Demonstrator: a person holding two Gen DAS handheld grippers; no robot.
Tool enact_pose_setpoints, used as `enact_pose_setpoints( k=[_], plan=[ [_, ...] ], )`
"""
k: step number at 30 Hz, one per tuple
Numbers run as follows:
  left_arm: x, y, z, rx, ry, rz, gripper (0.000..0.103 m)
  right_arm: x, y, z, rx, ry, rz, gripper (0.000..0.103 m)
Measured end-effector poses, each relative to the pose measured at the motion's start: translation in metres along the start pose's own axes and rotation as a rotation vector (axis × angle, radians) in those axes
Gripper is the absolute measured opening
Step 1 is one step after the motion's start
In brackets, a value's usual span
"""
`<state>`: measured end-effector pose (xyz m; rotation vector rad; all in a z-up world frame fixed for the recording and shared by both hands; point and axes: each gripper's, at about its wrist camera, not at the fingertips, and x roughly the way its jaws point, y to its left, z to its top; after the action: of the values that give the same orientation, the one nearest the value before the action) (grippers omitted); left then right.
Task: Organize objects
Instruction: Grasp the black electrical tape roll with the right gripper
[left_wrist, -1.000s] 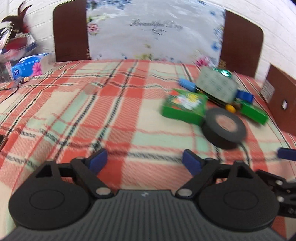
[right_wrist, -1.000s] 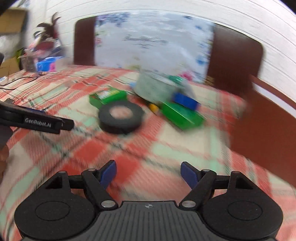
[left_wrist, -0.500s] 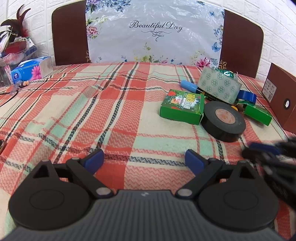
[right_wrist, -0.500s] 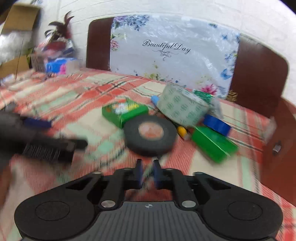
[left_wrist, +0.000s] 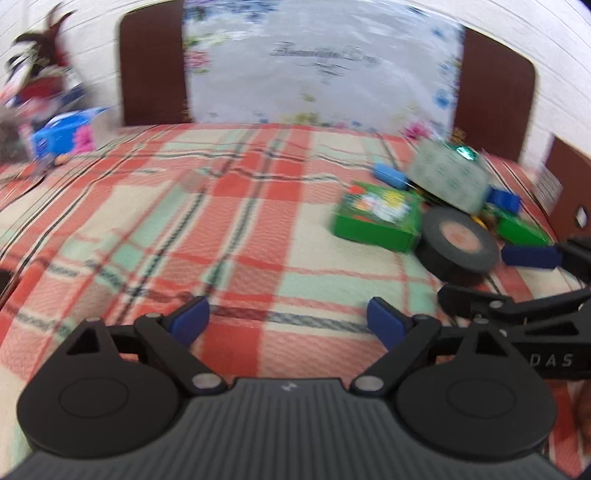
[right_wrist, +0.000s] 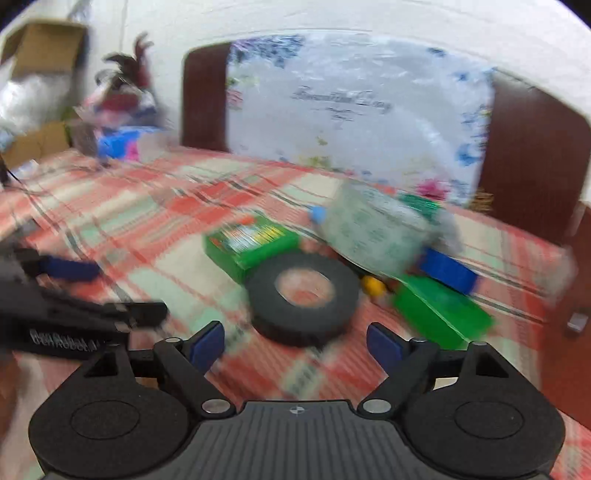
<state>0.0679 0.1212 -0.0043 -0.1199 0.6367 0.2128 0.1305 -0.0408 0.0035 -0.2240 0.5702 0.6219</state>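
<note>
**Both grippers open over the plaid cloth, black tape roll just ahead of the right one**

Nearest in the right wrist view, the right gripper has its blue-padded fingers spread wide with nothing between them. The black tape roll lies flat on the plaid cloth directly ahead, close to the fingertips and roughly centred on the gap. To the left in that view the left gripper reaches in from the side, blurred.

In the left wrist view, the left gripper is likewise spread apart and empty, hovering over bare cloth. The tape roll sits ahead and to its right, with one blue pad of the right gripper just beside the roll's right edge.

Just beyond the roll, touching or nearly touching its far left rim, lies a green box with a printed top. To the roll's right are a small yellow piece and a second green box, lying at an angle. Behind these a pale patterned tape roll leans tilted over a blue item; how it is propped is lost to blur.

The cloth left of the cluster is open far back to a blue tissue pack at the left edge. A brown box borders the cluster on the right. A dark headboard with a floral sheet closes the far side.
</note>
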Motion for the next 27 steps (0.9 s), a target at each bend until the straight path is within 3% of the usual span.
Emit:
enact_pose_setpoints(
  k=[4, 8, 11, 13, 15, 18, 23, 27],
  plan=[
    [0.0, 0.003, 0.001, -0.021, -0.006, 0.011, 0.093, 0.008, -0.006, 0.001, 0.039, 0.027, 0.052, 0.095],
    [-0.005, 0.007, -0.002, -0.048, -0.026, -0.01, 0.094, 0.002, -0.011, -0.001, 0.068, 0.002, 0.047, 0.086],
    [-0.008, 0.014, -0.002, -0.093, -0.041, -0.04, 0.094, 0.003, -0.017, -0.001, 0.105, -0.002, 0.036, 0.085],
    [-0.007, 0.013, -0.002, -0.091, -0.041, -0.041, 0.094, 0.011, -0.013, 0.003, 0.076, 0.008, -0.001, 0.084],
    [-0.006, 0.011, -0.002, -0.081, -0.038, -0.036, 0.094, 0.017, -0.007, 0.007, 0.045, 0.011, -0.026, 0.076],
    [-0.006, 0.01, -0.001, -0.072, -0.035, -0.032, 0.094, 0.016, -0.003, 0.007, 0.013, 0.014, -0.041, 0.075],
    [-0.006, 0.007, -0.002, -0.05, -0.029, -0.024, 0.095, -0.025, -0.012, -0.021, 0.019, 0.022, -0.047, 0.075],
    [-0.008, -0.006, -0.004, 0.022, -0.005, -0.022, 0.095, -0.086, -0.032, -0.066, 0.109, 0.024, -0.137, 0.075]
  ],
)
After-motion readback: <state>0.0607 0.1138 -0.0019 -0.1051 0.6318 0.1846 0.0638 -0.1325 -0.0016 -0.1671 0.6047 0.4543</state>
